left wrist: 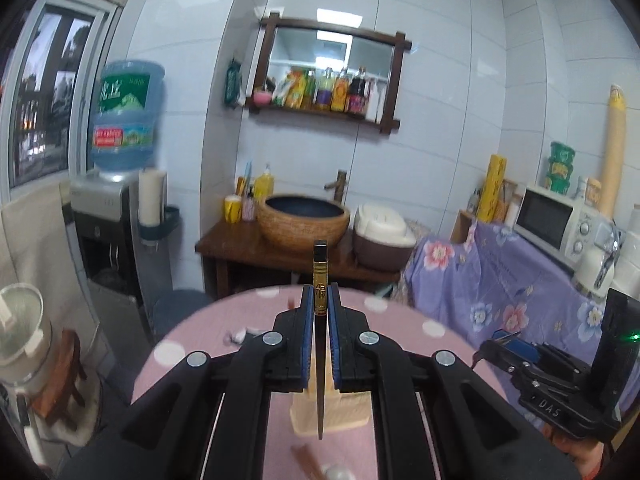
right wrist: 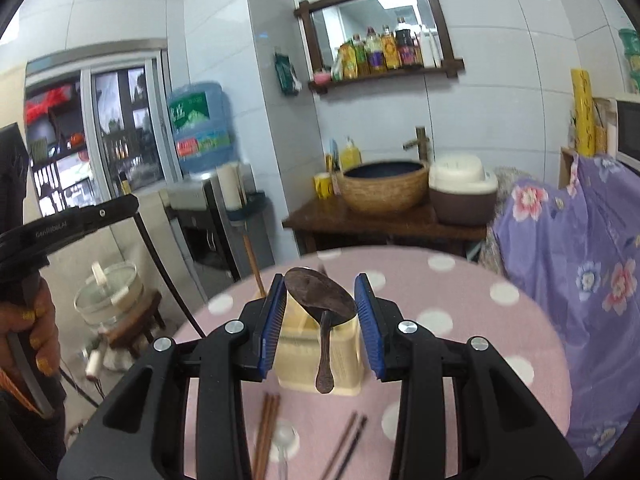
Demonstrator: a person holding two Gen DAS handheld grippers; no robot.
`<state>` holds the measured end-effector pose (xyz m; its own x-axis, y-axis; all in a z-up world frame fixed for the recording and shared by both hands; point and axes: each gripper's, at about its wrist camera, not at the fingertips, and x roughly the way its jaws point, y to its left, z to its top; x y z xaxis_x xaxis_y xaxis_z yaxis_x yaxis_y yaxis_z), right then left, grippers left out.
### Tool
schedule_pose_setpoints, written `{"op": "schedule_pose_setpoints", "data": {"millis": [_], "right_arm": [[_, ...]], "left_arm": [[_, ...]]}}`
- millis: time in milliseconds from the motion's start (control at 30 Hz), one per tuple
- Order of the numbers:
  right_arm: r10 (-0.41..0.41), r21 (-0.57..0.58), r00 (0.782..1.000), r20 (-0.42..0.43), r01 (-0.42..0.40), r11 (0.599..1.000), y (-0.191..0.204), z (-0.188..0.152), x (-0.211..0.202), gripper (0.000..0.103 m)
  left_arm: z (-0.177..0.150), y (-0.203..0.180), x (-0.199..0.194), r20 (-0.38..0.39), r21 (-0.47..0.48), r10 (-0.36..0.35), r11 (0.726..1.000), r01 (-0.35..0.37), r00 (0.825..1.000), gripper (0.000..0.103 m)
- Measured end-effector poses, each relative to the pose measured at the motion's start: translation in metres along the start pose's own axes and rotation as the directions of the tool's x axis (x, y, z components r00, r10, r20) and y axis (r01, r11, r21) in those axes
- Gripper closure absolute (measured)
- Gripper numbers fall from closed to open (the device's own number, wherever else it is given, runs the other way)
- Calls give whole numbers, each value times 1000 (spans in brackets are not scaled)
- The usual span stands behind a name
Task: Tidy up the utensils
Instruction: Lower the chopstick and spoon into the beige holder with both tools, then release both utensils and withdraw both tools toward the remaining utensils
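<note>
Cream holder (right wrist: 316, 356) and spoon (right wrist: 322, 300) fill the right claw's (right wrist: 320, 320) gap.

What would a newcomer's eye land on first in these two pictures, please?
Probably the black chopstick with a gold band, pinched upright in the left tongs above the cream holder. Next, the dark wooden spoon between the open right tongs, over the same holder on the pink dotted table.

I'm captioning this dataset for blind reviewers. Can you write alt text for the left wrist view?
The left gripper is shut on a dark chopstick with a gold band, held upright above a cream utensil holder on a round pink polka-dot table. The right gripper sits at the right edge; a basin sink stands behind.
</note>
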<state>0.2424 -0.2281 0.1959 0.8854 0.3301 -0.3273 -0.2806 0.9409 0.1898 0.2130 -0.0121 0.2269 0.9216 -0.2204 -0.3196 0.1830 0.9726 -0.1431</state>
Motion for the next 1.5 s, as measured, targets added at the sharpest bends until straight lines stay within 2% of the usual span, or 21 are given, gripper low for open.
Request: {"op": "schedule_pose_setpoints", "data": {"millis": [100, 200, 367, 500, 633, 733, 833, 1000, 1067, 1133, 1200, 1300, 1433, 1500], "right_arm": [[-20, -15, 1000, 24, 21, 1000, 9, 26, 19, 67], [-37, -27, 999, 12, 37, 999, 14, 26, 43, 67], [-75, -36, 996, -55, 73, 997, 10, -11, 87, 67], [-91, -23, 992, -90, 89, 996, 4, -42, 108, 67], [-106, -32, 986, -126, 103, 994, 2, -62, 121, 67], [-118, -47, 983, -142, 113, 993, 3, -73, 127, 67], [-123, -43, 980, -159, 118, 992, 2, -80, 134, 67], [-127, -32, 980, -151, 124, 992, -1, -84, 135, 66], [-127, -23, 981, -144, 125, 992, -3, -86, 130, 63], [-132, -22, 983, -129, 130, 991, -3, -88, 119, 59], [-137, -18, 984, -115, 136, 991, -5, -91, 106, 52], [-129, -25, 985, -117, 127, 992, -5, -100, 93, 49], [-163, -46, 977, -138, 158, 986, -4, -123, 75, 49], [-204, -73, 967, -153, 195, 978, -5, -139, 66, 48]], "left_arm": [[23, -11, 14, 37, 2, 15, 1000, -15, 999, 95], [21, -18, 36, 30, 10, 32, 999, -32, 999, 95], [-16, -14, 77, -34, 0, 68, 998, -68, 997, 95], [-53, -6, 105, -117, -22, 72, 997, -75, 991, 95], [-78, 2, 118, -164, -39, 72, 996, -79, 984, 95], [-87, 5, 124, -187, -45, 75, 995, -85, 980, 95], [-91, 4, 121, -161, -18, 92, 995, -96, 983, 95], [-88, 6, 120, -177, -34, 71, 996, -78, 982, 94], [-88, 7, 116, -178, -38, 60, 997, -68, 982, 87], [-92, 9, 107, -167, -44, 53, 997, -61, 985, 53], [-99, 14, 93, -147, -52, 58, 996, -67, 987, 42], [-119, 23, 79, -170, -69, 48, 996, -61, 984, 29], [-152, 31, 65, -235, -81, 51, 994, -72, 971, 27], [-173, 35, 57, -264, -83, 60, 993, -84, 963, 27]]}}
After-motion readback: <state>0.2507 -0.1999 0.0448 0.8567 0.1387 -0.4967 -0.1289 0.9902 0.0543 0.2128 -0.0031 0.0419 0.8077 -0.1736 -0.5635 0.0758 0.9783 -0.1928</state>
